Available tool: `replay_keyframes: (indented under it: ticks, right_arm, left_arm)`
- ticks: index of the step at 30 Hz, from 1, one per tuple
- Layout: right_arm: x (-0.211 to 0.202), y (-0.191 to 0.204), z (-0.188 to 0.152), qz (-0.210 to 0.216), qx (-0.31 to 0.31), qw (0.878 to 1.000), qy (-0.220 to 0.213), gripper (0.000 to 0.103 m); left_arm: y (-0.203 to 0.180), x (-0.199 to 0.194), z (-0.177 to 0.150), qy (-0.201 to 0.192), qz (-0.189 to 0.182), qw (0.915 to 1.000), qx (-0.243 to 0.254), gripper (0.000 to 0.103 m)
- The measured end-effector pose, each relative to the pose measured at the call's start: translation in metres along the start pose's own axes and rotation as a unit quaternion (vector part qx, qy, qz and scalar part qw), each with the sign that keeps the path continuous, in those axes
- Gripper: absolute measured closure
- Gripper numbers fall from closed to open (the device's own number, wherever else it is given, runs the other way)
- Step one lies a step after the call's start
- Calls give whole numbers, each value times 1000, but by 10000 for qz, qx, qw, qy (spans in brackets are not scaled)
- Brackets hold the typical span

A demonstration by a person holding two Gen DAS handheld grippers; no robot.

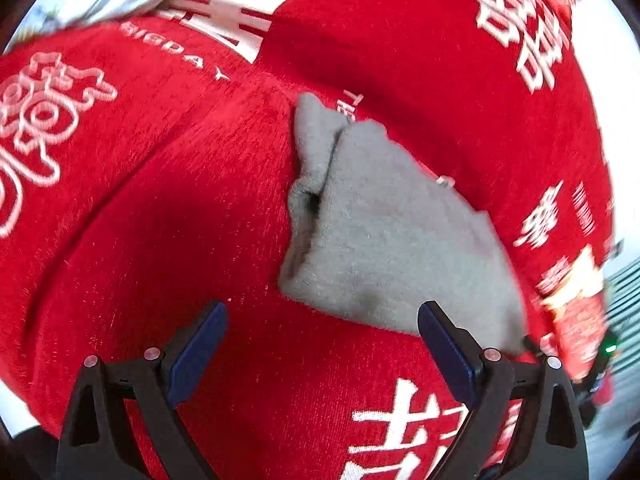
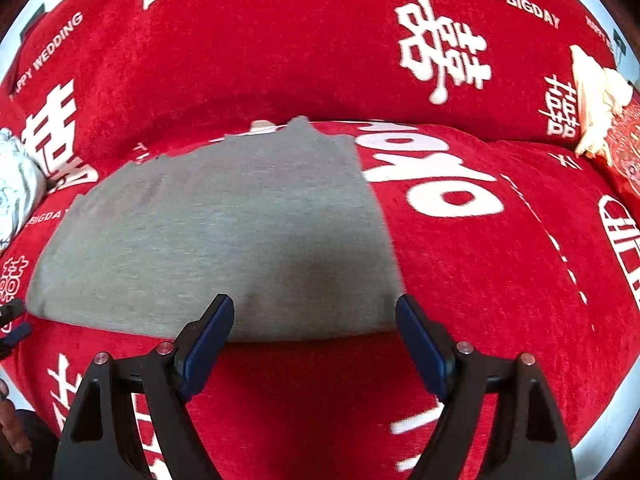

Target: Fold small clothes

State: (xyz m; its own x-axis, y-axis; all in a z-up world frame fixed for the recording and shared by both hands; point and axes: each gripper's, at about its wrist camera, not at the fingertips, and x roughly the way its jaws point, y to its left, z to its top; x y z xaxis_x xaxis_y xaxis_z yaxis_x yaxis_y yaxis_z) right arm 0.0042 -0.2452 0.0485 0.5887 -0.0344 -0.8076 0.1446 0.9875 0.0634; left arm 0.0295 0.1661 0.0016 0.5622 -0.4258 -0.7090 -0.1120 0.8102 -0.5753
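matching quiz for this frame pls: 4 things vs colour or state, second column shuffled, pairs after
Things:
1. folded garment
2. sofa cover
3. left gripper
4. gripper pads

Colour or state:
A. dark blue
B. grey, lying flat
C. open, holding nothing
D. red with white lettering

Pairs: 1-B, 2-D, 3-C, 4-A

The right gripper is open too, right at the garment's near edge.
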Motion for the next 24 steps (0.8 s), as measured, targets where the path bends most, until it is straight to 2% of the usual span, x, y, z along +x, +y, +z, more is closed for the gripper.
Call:
replay_keyframes:
  ticks: [7,12,16,20,22,23,24]
  right_arm:
    - [3,40,7,266,-313,9992,30,17]
    - [4,65,15,480,-469,9977,48,17]
    - [9,93,26,541,-724,9959,60,17]
    - [13,120,36,665,-926,9934,86,17]
    - [16,138,43,726,-1086,9914,85,17]
    - [17,144,46,747,-1138,9907,89,17]
    - [20,155,52,789,-1232,9892,95,17]
  left_arm:
    - [-8,7,-1,41,-146,9998,126,7]
    - [-6,14,8,32,-362,9993,-31,7]
    - [2,19,12,60,-943,9951,-301,7]
    - [13,21,16,-96,-1485,9870,-607,8]
    - [13,24,17,-81,-1639,9848,-564,26]
    - [13,29,17,6,-1724,9835,-555,45]
    - [15,36,17,138,-1834,9811,-604,57]
